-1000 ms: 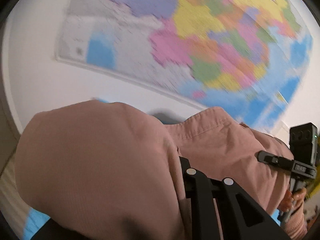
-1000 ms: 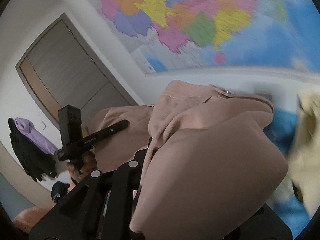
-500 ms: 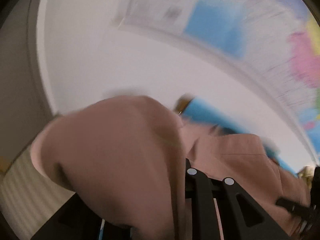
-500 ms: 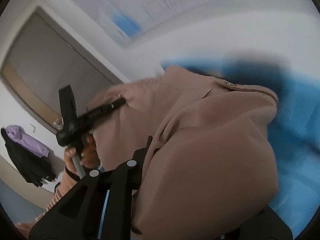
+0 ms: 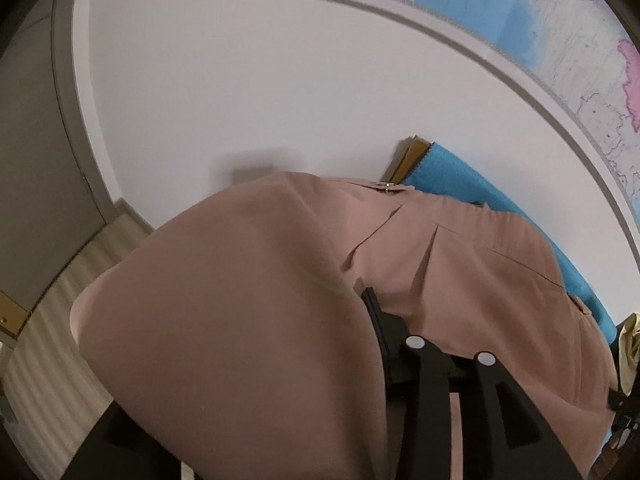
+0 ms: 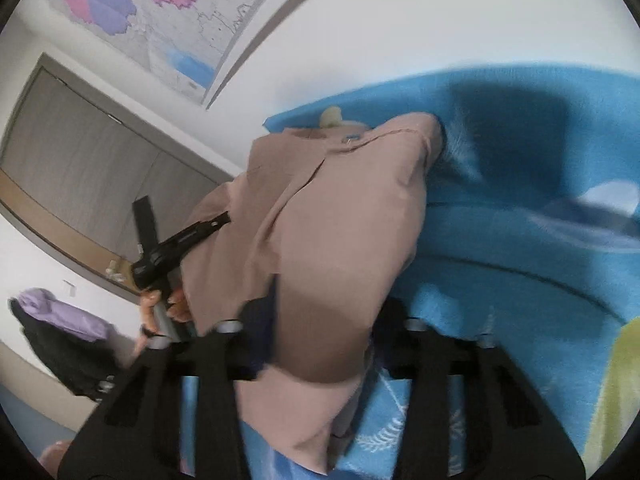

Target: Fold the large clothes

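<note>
**Pink garment draped over both tongs**

The pink garment (image 5: 248, 320) is spread on the blue cloth (image 5: 472, 184), bunched between the opening left tongs (image 5: 372, 320). The right tongs (image 6: 320, 320) are likewise opening, fabric lying between them.

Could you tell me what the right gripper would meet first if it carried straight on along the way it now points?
Most likely the pink garment itself: it lies between the opening jaws of the right gripper and bulges ahead of them. Behind it lies the blue blanket, though depth is hard to judge here.
</note>
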{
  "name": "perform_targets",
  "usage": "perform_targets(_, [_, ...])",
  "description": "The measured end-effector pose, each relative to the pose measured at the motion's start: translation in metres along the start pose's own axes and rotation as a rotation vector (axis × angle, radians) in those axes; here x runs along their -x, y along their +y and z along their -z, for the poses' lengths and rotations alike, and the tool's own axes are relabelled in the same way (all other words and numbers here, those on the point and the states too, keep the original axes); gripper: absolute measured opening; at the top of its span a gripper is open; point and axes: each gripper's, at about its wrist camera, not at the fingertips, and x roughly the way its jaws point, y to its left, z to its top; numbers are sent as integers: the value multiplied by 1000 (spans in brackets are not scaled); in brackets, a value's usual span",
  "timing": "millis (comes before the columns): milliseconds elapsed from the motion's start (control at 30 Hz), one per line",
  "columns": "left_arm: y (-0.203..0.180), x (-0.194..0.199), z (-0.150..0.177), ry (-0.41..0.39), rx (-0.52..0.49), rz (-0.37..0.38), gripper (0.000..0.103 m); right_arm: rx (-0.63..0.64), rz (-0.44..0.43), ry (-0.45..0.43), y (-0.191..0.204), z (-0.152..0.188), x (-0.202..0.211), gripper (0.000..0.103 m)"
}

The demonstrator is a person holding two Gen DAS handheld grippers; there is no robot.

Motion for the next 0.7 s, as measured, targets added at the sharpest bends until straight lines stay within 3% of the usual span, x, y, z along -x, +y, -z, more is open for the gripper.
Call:
perform_targets(167, [-7,1,-5,-10,-16,31,27,30,5,-53,11,3,11,12])
perform_targets(300, [-19,22,-16,-87,-15,142,25,64,-17,-140,16,-4,39,8])
perform_targets(367, [-22,23,-18,-105,-28,147,25,85,21,-139,18,-5,37,8])
perform_targets(433, [-23,11,-17,-80,-63,98,26,97,80,-87,15,-1,23,9])
perform_targets(500, [-12,-6,-12,-16,-35,50,35,75,125,-57,7,4,15,29])
perform_targets(567, [-2,-10,-8,3,2,40,41,36,126,-43,-1,7,13,41])
perform_targets(633, [-1,-2,-4,-6,-11,19,48,19,133,-43,-6,8,20,44])
perform_targets(667, [-3,3,-2,-11,-29,-1,50,25,146,-50,-5,10,26,52])
perform_targets(700, [-6,11,0,-26,-60,-31,55,34,161,-58,-4,11,29,54])
